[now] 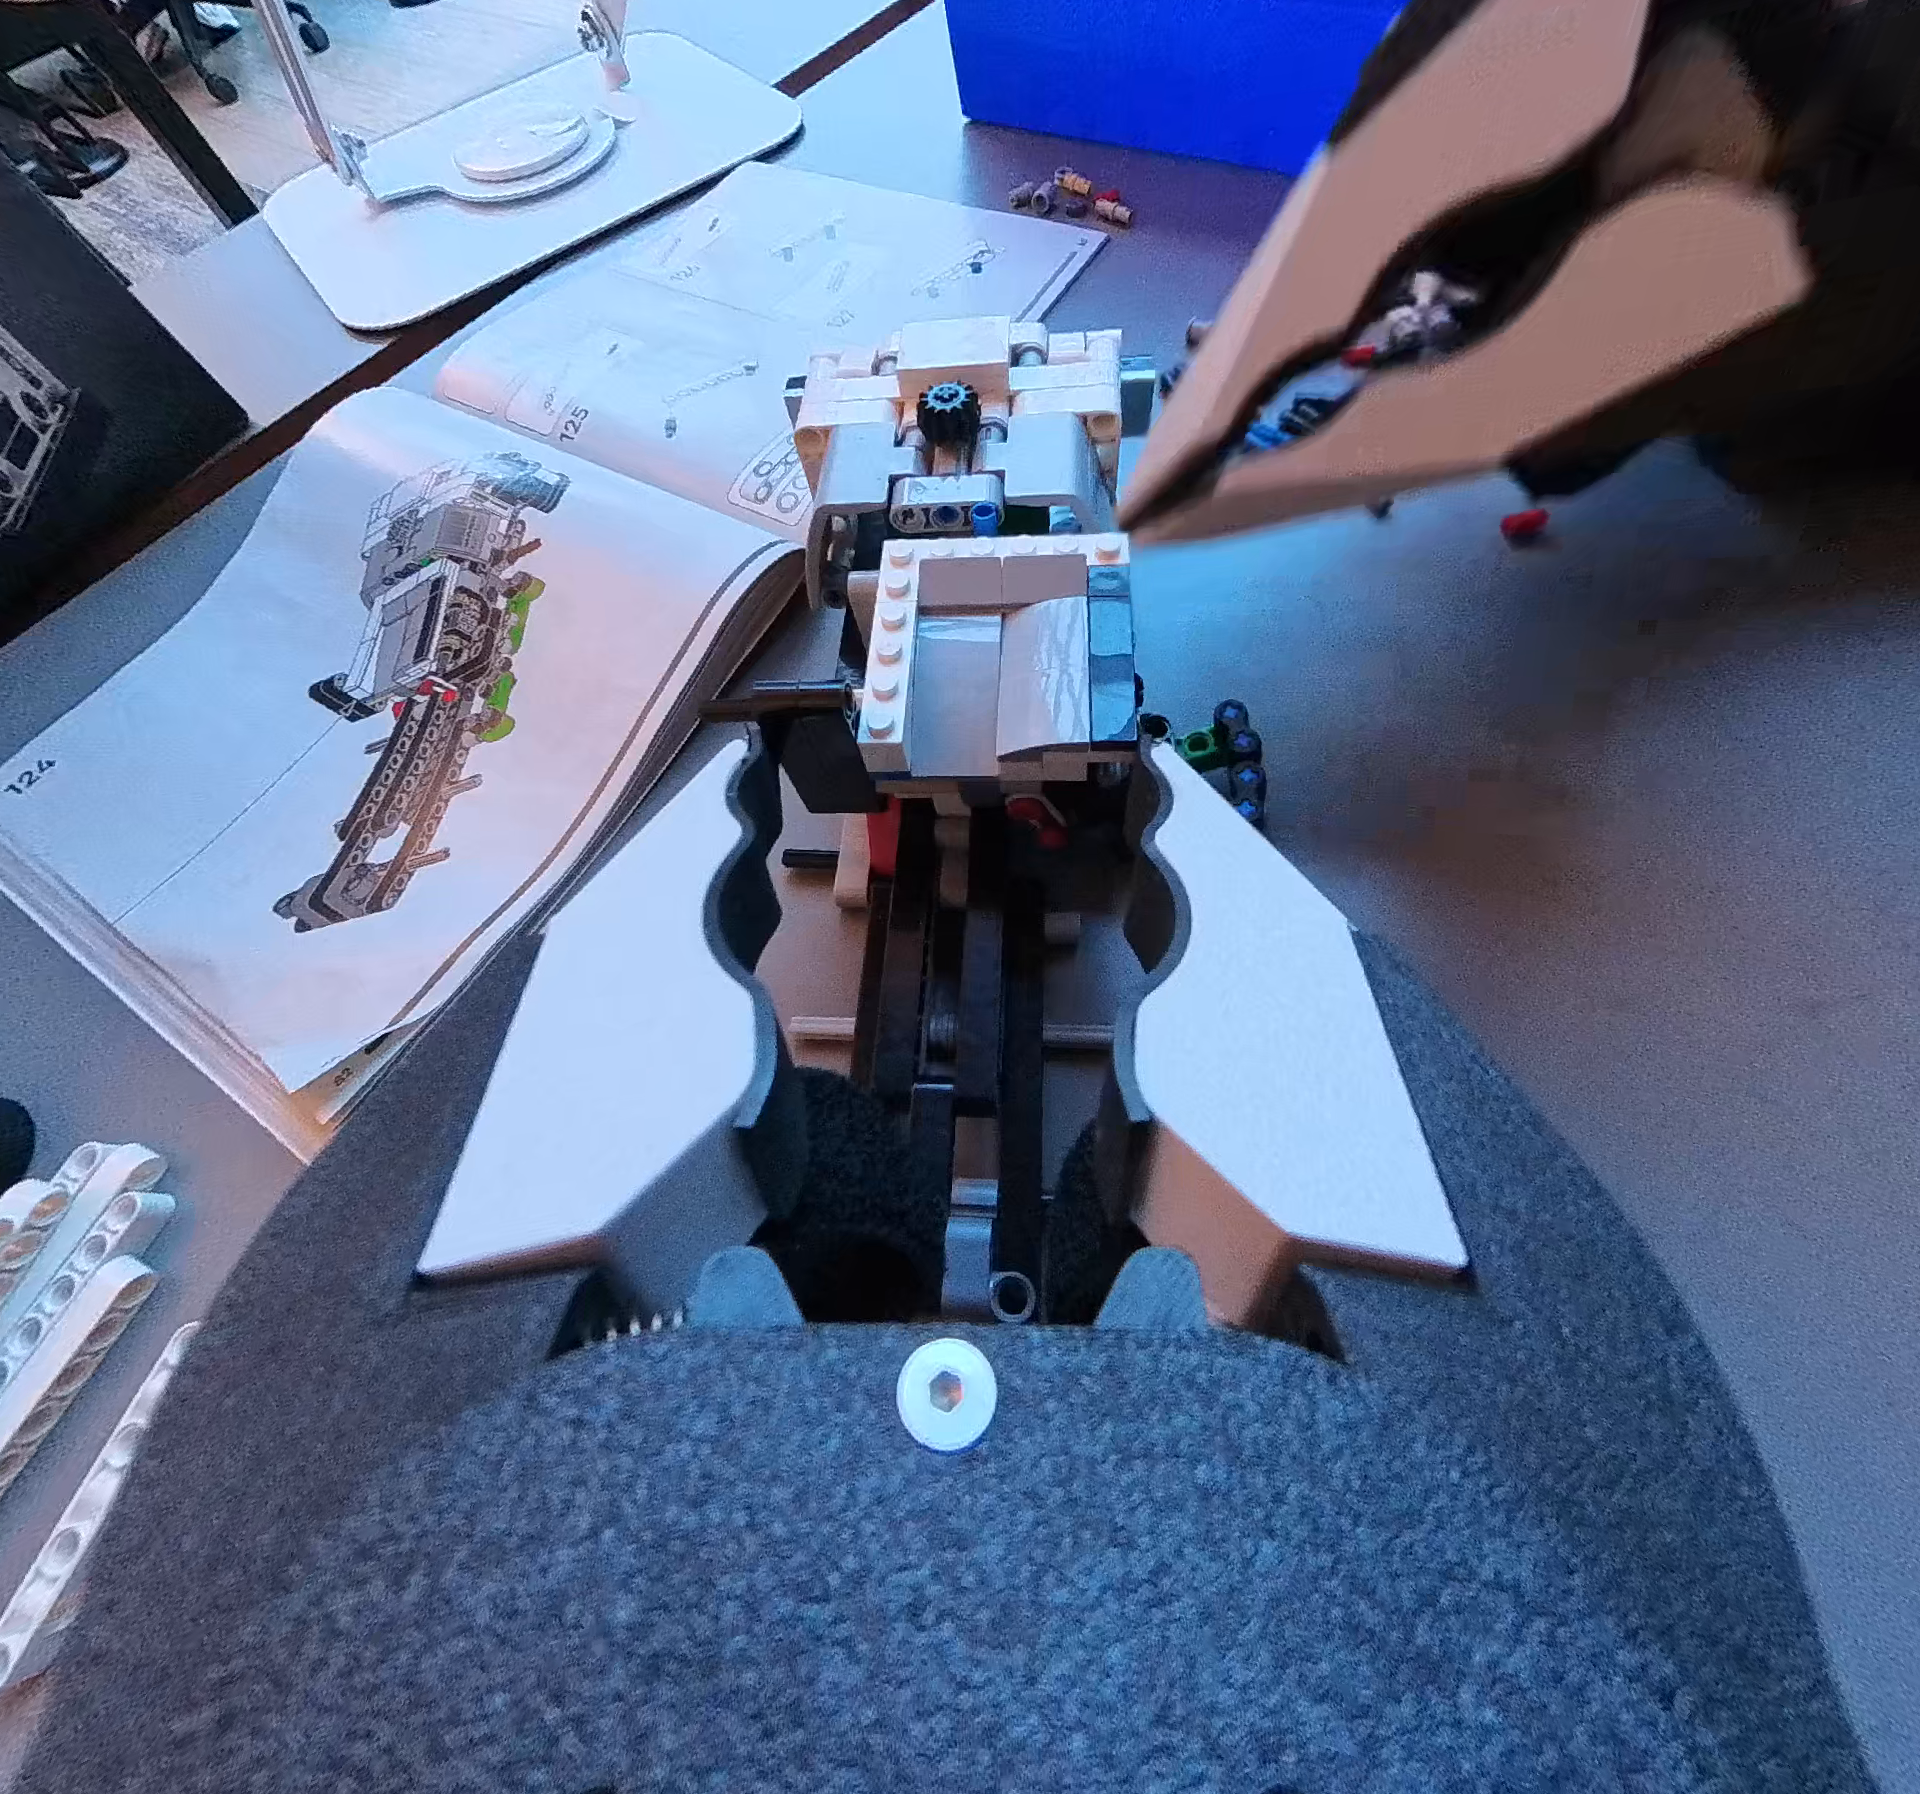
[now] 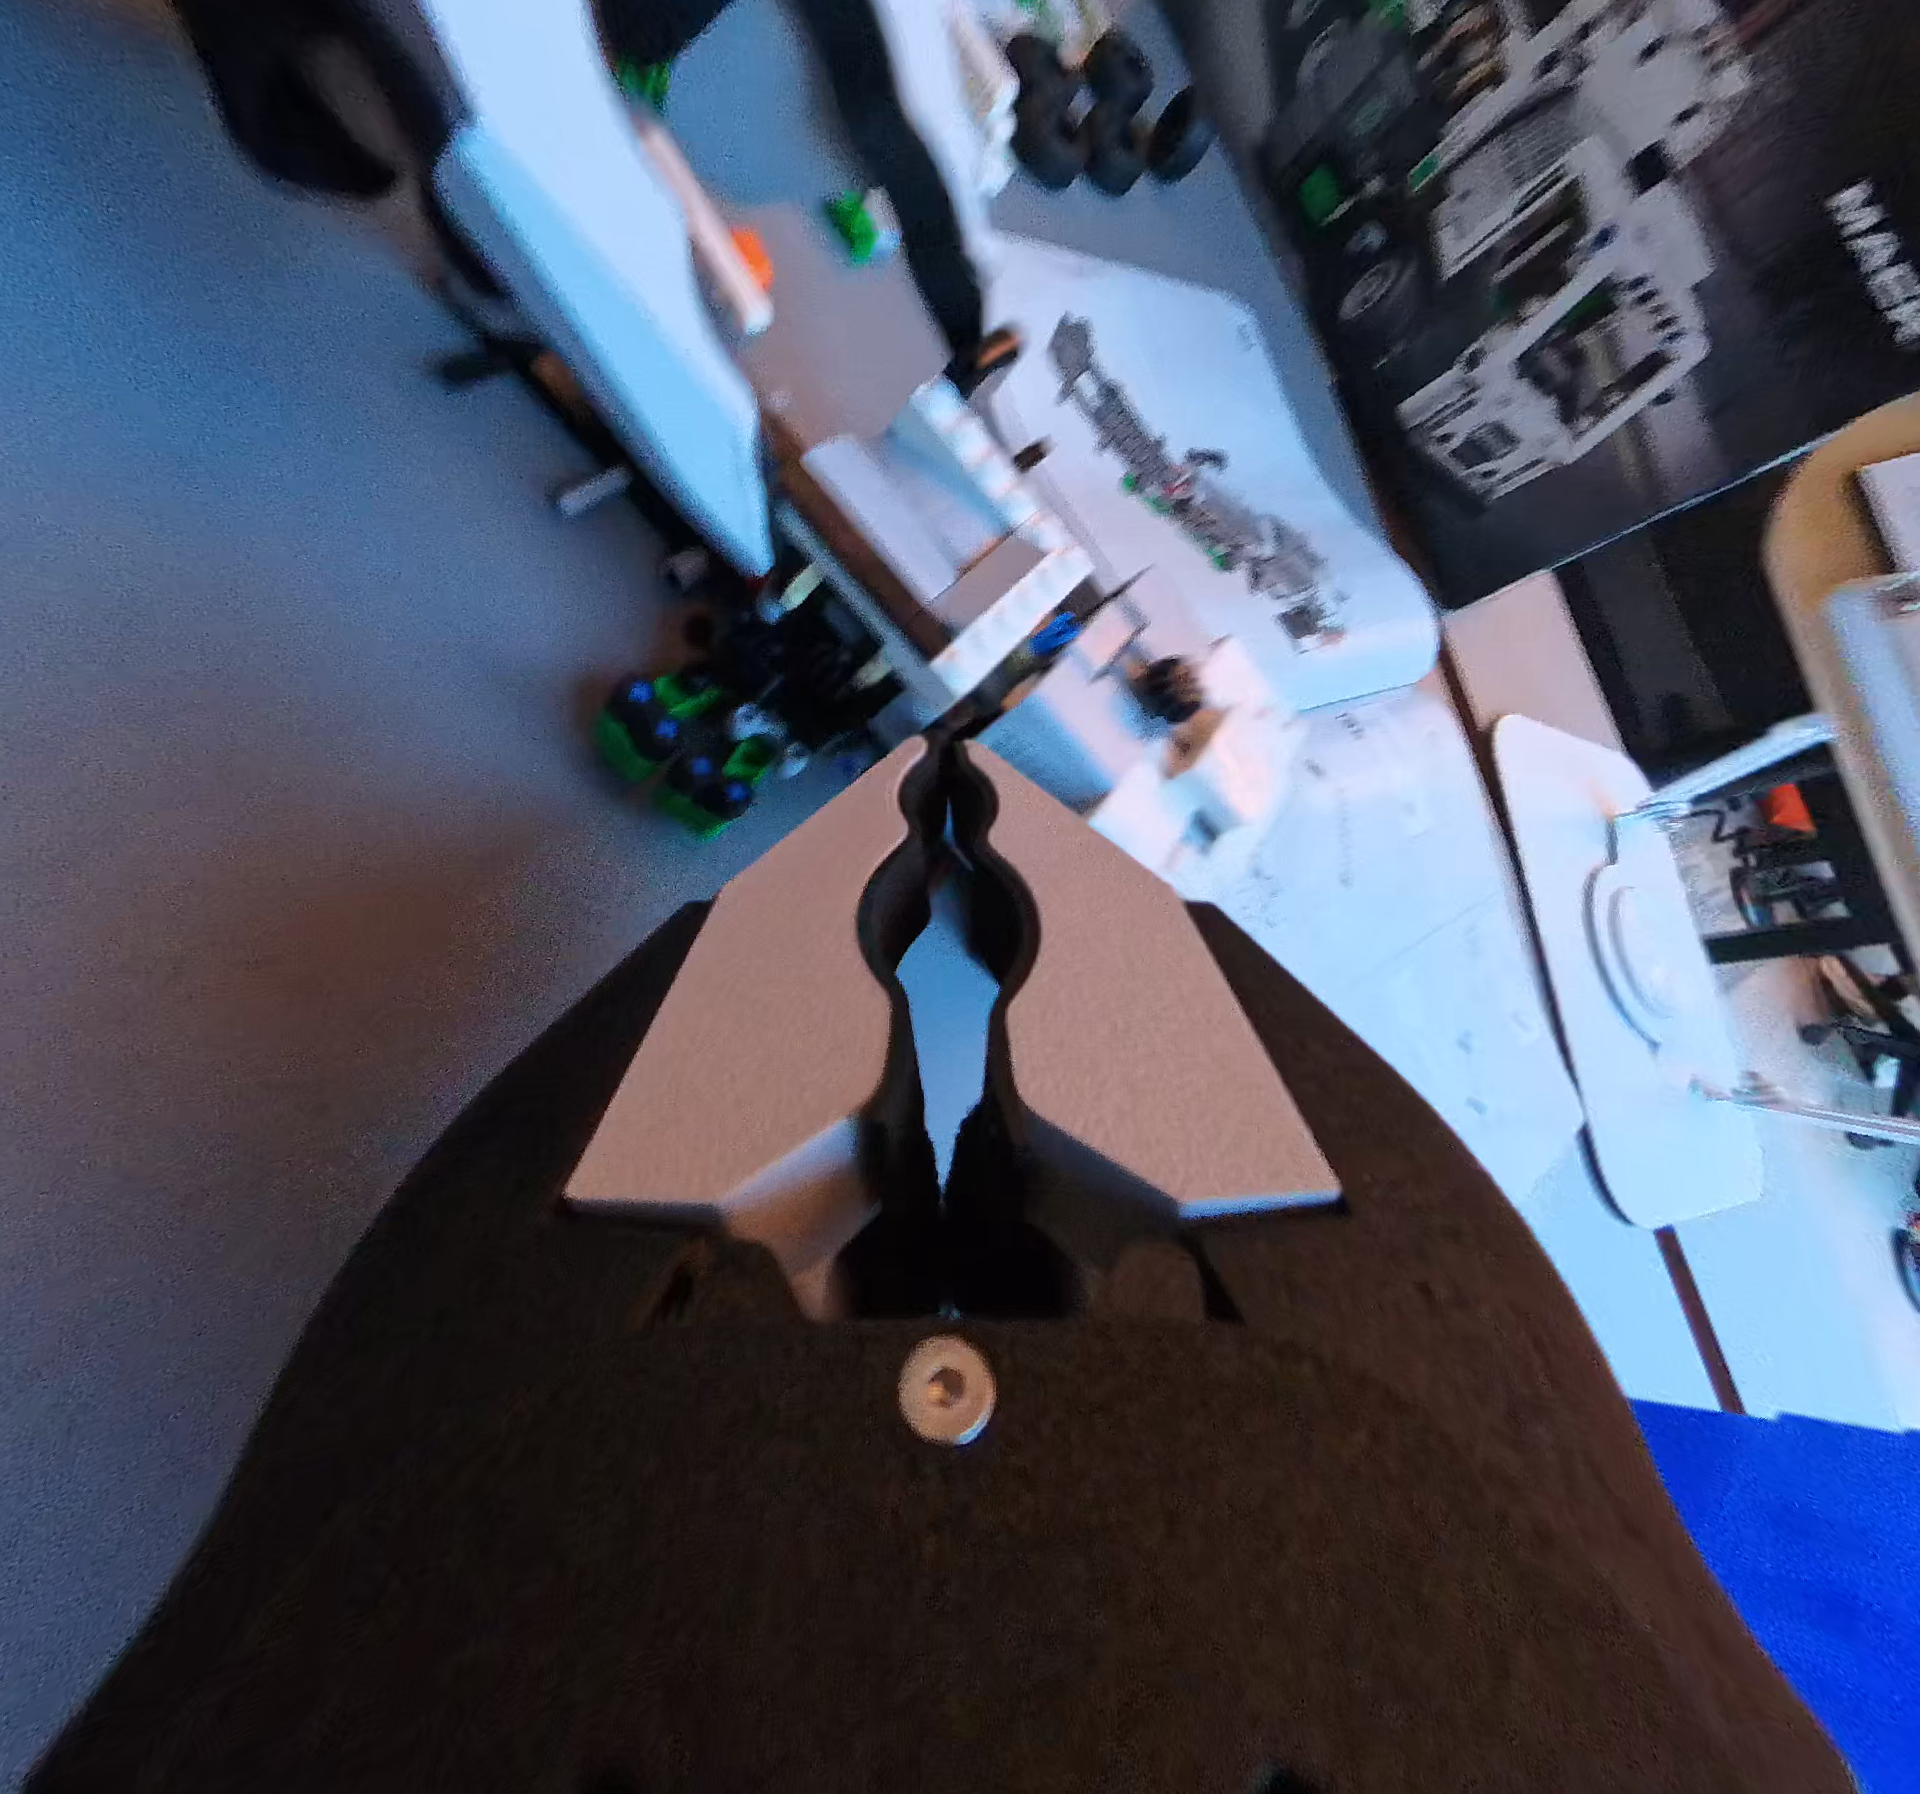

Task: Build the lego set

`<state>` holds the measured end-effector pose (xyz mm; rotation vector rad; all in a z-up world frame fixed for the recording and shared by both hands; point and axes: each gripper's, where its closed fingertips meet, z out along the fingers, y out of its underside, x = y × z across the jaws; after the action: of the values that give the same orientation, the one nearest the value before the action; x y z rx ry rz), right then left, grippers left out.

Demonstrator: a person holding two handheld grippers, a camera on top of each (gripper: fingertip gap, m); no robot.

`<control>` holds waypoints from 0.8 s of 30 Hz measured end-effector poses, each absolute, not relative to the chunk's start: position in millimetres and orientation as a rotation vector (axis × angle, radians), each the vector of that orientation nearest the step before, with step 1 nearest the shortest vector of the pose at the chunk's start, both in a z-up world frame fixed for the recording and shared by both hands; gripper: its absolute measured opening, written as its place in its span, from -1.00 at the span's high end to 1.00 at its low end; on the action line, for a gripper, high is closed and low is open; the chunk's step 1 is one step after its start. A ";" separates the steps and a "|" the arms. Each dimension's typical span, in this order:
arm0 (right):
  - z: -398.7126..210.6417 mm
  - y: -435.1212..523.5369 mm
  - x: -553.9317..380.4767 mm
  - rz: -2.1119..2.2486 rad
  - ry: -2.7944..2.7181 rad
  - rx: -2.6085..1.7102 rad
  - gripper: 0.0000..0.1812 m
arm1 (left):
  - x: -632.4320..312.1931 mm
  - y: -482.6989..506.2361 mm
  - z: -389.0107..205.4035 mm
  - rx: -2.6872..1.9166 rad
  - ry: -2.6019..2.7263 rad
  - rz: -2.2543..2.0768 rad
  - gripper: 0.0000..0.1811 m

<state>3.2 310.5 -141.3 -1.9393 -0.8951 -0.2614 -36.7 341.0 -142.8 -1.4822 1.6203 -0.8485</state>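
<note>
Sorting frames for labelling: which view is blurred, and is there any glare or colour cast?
Left wrist view: mostly sharp on the lego model and the instruction booklet; only the right tool entering at upper right is soft, and a warm pinkish cast tints the pages. Right wrist view: heavy motion blur throughout and a tilted scene; the green parts smear.

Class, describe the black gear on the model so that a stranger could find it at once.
Start at the open manual; the model stands at its right edge. At the model's far end, on the white block, sits the gear: the only small, black, toothed wheel among smooth white and grey bricks.
</note>
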 end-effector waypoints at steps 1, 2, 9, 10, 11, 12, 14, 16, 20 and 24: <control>-128.7 312.0 5.7 -0.233 -0.849 -1.923 1.00 | -36.6 340.9 -142.9 -1.482 1.621 -0.849 0.27; -118.9 313.5 9.5 -0.199 -0.796 -1.911 1.00 | -36.4 340.9 -142.9 -1.481 1.621 -0.850 0.27; -114.8 319.1 4.5 -0.191 -0.771 -1.876 1.00 | -35.9 340.9 -143.0 -1.481 1.620 -0.855 0.27; -117.1 319.5 1.7 -0.182 -0.780 -1.879 1.00 | -36.0 340.9 -143.0 -1.481 1.620 -0.857 0.27; -119.4 320.2 0.0 -0.174 -0.785 -1.883 1.00 | -35.9 340.9 -143.0 -1.481 1.620 -0.858 0.27; -122.0 321.0 -0.6 -0.168 -0.788 -1.889 1.00 | -35.9 340.9 -143.1 -1.481 1.620 -0.860 0.27; -126.5 322.8 -0.8 -0.158 -0.788 -1.898 1.00 | -36.0 341.0 -143.2 -1.478 1.622 -0.860 0.28; -126.9 323.2 -0.4 -0.149 -0.788 -1.912 1.00 | -36.0 341.0 -143.2 -1.477 1.622 -0.862 0.28; -127.2 322.4 -0.1 -0.237 -0.832 -1.898 1.00 | -36.1 340.8 -143.5 -1.476 1.620 -0.858 0.27; -128.0 321.5 0.7 -0.295 -0.855 -1.895 1.00 | -36.6 340.8 -143.8 -1.474 1.621 -0.856 0.28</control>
<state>0.7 321.5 -128.0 -1.8948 -0.8548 -0.2952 -36.6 340.8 -143.8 -1.4739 1.6212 -0.8560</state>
